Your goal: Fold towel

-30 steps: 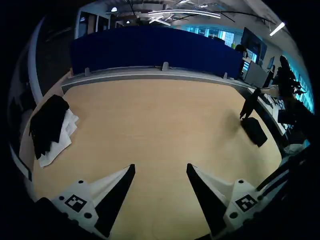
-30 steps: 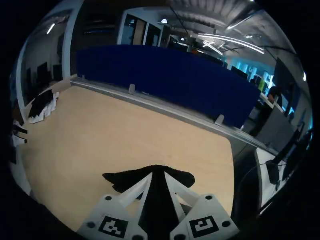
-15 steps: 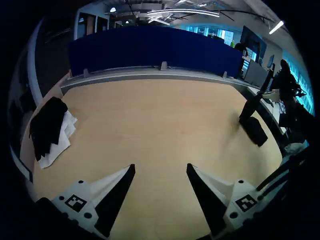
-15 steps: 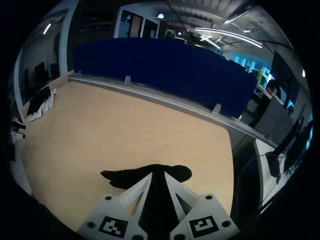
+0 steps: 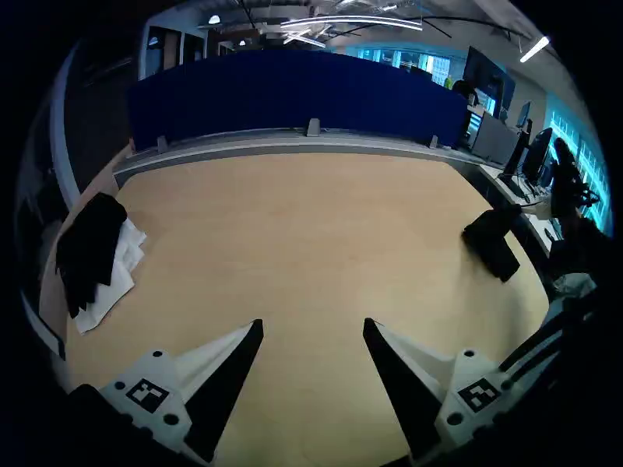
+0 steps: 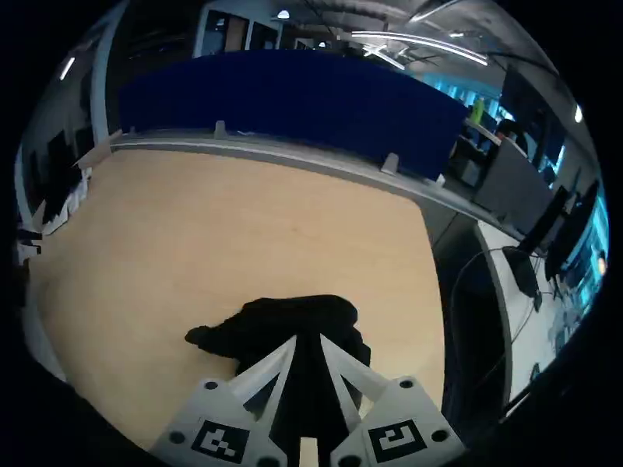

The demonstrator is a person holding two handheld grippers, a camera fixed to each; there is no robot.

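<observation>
Black towel (image 6: 284,327): bunched in a dark heap on the light wooden table (image 6: 234,218), near the table's right edge in my right gripper view. Folds and edges hard to read, black on black.

Right gripper (image 6: 307,339): held low over the table, angled down onto the heap. Fingers drawn nearly together with towel fabric pinched between them. The part behind the fingers is hidden.

Left gripper (image 5: 311,323): hovers above bare tabletop, fingers spread wide, nothing between them. It is well apart from the towel. From here the same towel (image 5: 492,245) sits far off by the right rim; I cannot separate what stands over it from the cloth.

Far left of the table: a black cloth (image 5: 87,249) lying on top of a white cloth (image 5: 118,274), loosely piled.

A blue partition (image 5: 296,93) runs along the table's far side. Beyond the right edge are monitors (image 6: 562,229) on a neighbouring desk, partly cut off.
</observation>
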